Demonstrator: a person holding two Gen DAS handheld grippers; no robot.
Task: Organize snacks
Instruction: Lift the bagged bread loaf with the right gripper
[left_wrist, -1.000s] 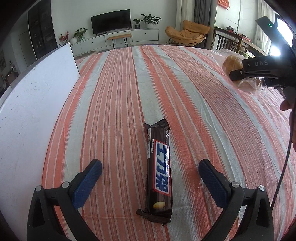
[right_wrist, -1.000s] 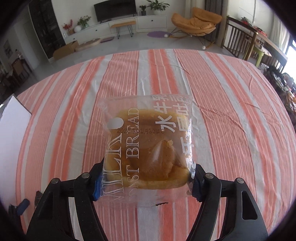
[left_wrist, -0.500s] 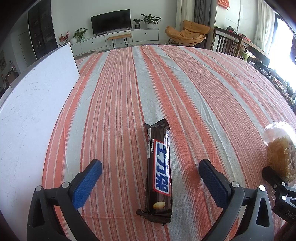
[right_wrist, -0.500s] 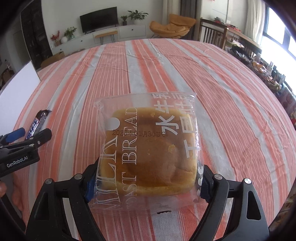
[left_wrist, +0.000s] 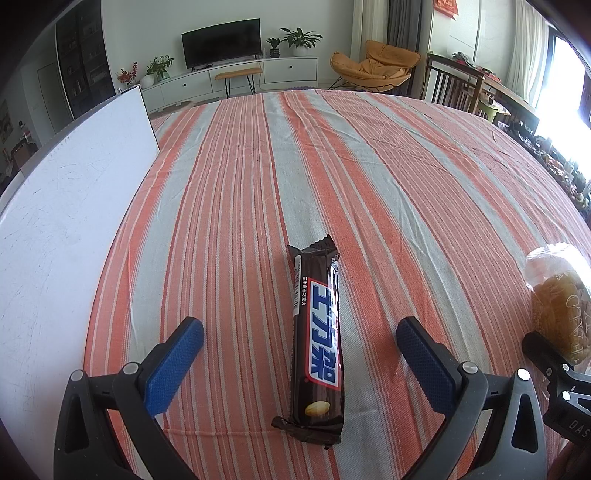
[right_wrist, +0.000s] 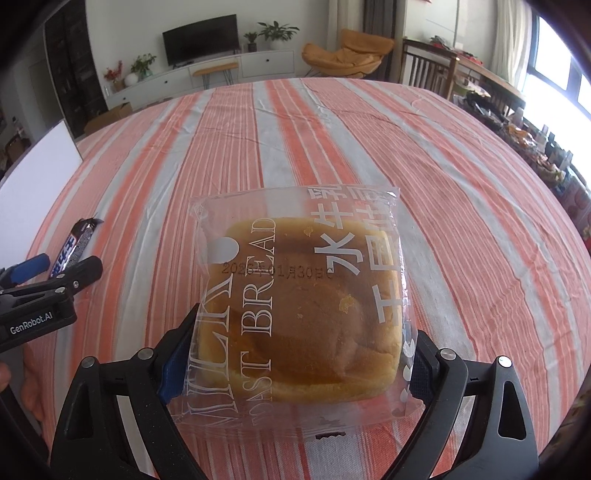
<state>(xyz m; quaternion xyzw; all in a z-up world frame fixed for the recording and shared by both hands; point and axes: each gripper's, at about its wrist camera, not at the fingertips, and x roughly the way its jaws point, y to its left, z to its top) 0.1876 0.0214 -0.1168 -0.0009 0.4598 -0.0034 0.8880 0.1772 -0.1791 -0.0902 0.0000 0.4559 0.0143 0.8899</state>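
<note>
A brown chocolate bar (left_wrist: 318, 339) lies lengthwise on the striped tablecloth (left_wrist: 369, 177), between the fingers of my left gripper (left_wrist: 300, 332), which is open and does not touch it. My right gripper (right_wrist: 300, 328) is shut on a clear bag of toast bread (right_wrist: 303, 299), held low over the cloth. The bread bag also shows at the right edge of the left wrist view (left_wrist: 557, 295). The chocolate bar (right_wrist: 75, 245) and the left gripper (right_wrist: 55, 271) show at the left of the right wrist view.
A white board (left_wrist: 62, 206) lies along the left side of the table. Chairs (left_wrist: 454, 85) and a side table with clutter stand beyond the far right edge. The tablecloth stretches ahead of both grippers.
My right gripper has come down with the bread bag from high on the right to low beside the left gripper. The left gripper and chocolate bar have not moved.
</note>
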